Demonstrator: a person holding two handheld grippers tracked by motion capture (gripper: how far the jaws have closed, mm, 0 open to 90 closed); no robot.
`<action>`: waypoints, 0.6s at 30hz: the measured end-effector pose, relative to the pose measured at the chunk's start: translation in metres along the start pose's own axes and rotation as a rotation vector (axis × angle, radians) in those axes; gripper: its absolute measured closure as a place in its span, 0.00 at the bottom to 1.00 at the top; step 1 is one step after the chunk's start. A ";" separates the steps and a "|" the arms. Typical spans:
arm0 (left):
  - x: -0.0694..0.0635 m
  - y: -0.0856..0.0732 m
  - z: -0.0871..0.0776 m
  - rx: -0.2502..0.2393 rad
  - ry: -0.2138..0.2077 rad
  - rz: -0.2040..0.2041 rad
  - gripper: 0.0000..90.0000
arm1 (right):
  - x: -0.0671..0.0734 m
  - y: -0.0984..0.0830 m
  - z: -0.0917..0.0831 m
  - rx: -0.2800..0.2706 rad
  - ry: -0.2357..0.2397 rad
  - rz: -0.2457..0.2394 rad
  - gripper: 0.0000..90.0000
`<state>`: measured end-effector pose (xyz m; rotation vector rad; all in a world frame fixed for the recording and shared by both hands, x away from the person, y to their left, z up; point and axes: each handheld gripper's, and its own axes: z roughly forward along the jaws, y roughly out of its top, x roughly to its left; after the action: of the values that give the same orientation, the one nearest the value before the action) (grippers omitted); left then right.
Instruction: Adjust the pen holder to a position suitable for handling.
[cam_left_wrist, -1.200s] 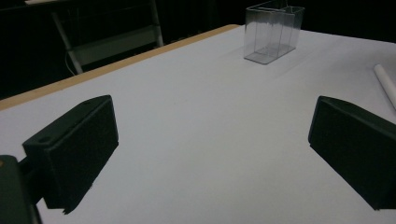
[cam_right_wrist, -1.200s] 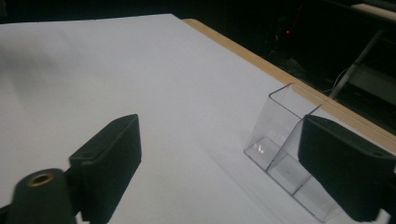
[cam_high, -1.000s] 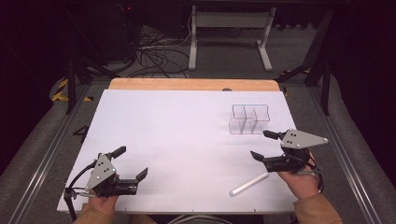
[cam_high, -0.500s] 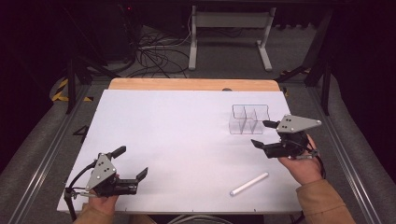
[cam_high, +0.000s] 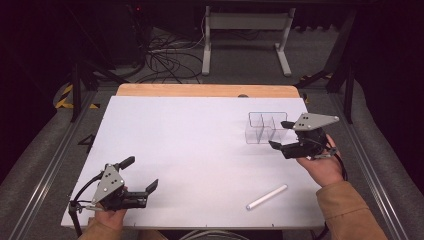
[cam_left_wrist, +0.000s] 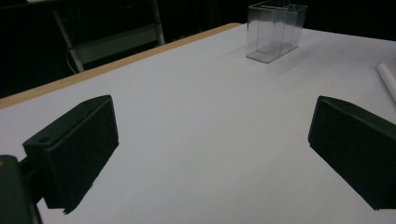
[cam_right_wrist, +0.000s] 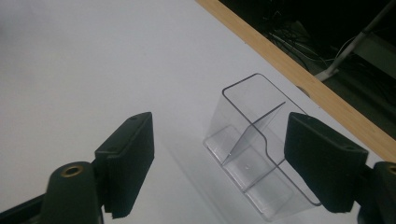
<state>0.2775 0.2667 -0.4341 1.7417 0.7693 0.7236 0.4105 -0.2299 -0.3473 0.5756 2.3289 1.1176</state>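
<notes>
Looking along your right gripper (cam_high: 284, 136), the clear box (cam_right_wrist: 252, 149) has its near end hidden behind one jaw. Its jaws, spread with nothing between them, hover just beside the box. Your left gripper (cam_high: 141, 174) rests spread and empty; the white tube (cam_high: 266, 197) lies apart.

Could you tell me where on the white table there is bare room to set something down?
The table is bare between the left hand-held gripper and the clear divided box. It is crowded at the right, around the box, right hand-held gripper and white tube.
</notes>
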 end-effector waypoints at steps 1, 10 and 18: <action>0.000 0.000 0.000 0.003 0.000 0.001 0.03 | -0.001 0.001 0.002 0.013 -0.003 -0.019 0.28; 0.000 0.000 0.001 0.004 0.003 0.002 0.03 | -0.018 0.007 0.021 0.114 0.017 -0.082 0.38; 0.000 0.000 0.001 0.008 0.003 0.002 0.03 | -0.031 0.010 0.038 0.207 0.008 -0.108 0.45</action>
<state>0.2785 0.2666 -0.4348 1.7492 0.7740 0.7257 0.4588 -0.2192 -0.3523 0.5127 2.4679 0.8378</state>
